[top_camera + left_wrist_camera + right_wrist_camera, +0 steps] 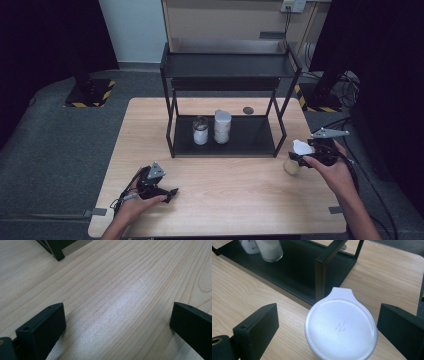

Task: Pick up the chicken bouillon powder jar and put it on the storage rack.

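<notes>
The jar point(292, 165) with its white lid point(340, 326) stands on the table point(225, 195), just right of the black shelf point(227, 137). The right gripper point(299, 160) has its fingers point(255, 326) wide around the jar, seemingly not pressing it. The left gripper point(172, 192) rests low over the bare table, its fingers point(42, 326) spread wide with nothing between them.

A white-lidded jar point(340, 326), contents perhaps yellowish, stands upright on the table just right of the rack.
</notes>
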`<state>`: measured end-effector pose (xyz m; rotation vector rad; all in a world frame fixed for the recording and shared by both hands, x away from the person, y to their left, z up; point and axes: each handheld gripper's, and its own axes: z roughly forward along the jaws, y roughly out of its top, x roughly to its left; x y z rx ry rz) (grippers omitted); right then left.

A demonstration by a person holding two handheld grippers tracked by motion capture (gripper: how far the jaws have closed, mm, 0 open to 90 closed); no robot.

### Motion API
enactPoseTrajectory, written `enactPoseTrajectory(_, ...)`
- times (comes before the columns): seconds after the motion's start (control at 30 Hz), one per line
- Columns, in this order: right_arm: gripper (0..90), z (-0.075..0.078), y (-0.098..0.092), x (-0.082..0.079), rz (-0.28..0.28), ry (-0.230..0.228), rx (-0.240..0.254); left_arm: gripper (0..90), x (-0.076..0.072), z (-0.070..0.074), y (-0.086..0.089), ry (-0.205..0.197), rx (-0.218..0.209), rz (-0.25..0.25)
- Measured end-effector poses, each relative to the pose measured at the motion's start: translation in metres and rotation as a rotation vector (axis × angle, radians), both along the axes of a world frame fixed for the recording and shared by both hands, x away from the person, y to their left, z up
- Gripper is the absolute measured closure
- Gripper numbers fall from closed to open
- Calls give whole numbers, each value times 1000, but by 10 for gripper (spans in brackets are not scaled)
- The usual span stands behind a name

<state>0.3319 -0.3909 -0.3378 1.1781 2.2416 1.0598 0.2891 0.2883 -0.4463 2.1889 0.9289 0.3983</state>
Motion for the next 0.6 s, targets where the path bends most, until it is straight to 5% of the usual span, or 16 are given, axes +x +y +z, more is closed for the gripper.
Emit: enactPoseTrajectory(0.6,96,-13,3,2,-39,30,-2,0,0,0,0,0,0,0)
